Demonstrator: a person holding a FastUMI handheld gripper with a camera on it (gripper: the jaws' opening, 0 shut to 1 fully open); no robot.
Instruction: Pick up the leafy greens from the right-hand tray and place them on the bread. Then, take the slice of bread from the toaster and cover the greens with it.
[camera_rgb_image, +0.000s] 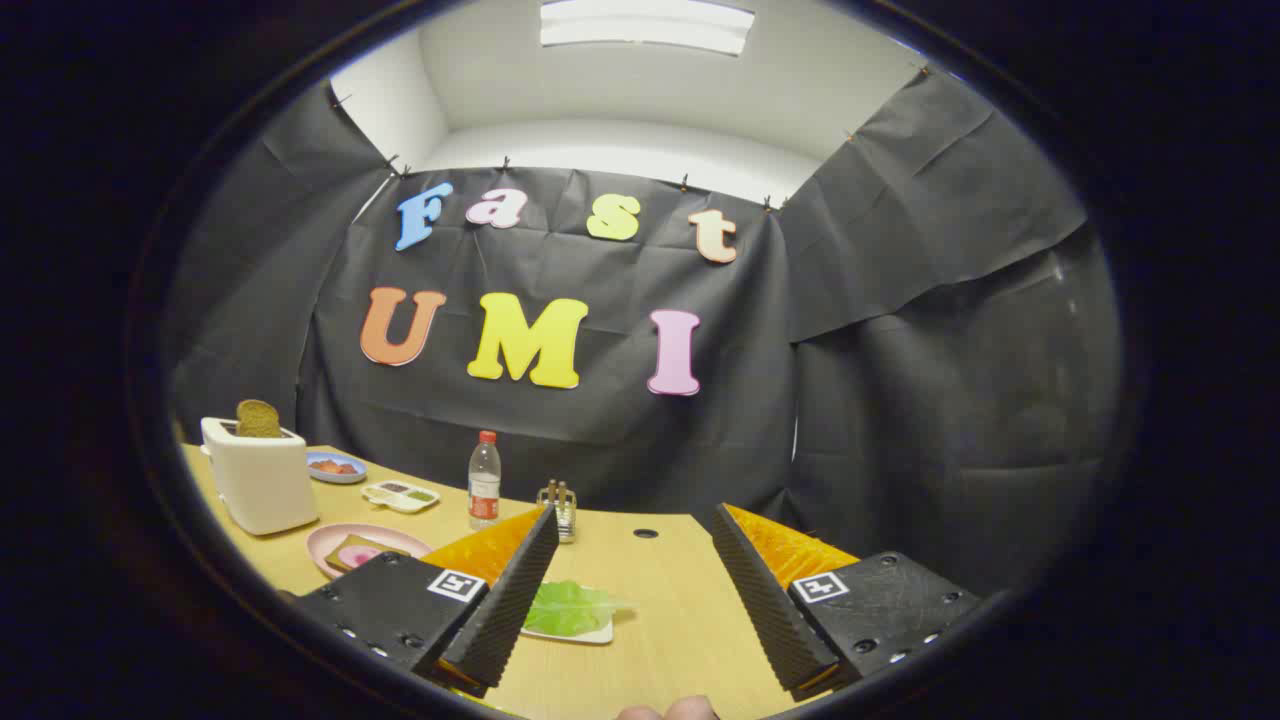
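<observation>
My gripper is open, held above the wooden table with nothing between its fingers. A green leaf lies on a small white tray just ahead of the left finger, partly hidden behind it. Farther left, a pink plate carries a slice of bread with a pink topping. Beyond it stands a white toaster with a brown bread slice sticking up from its slot.
A water bottle and a small holder with sticks stand near the table's back edge. A blue dish and a small divided tray sit behind the toaster. Fingertips of a hand show below.
</observation>
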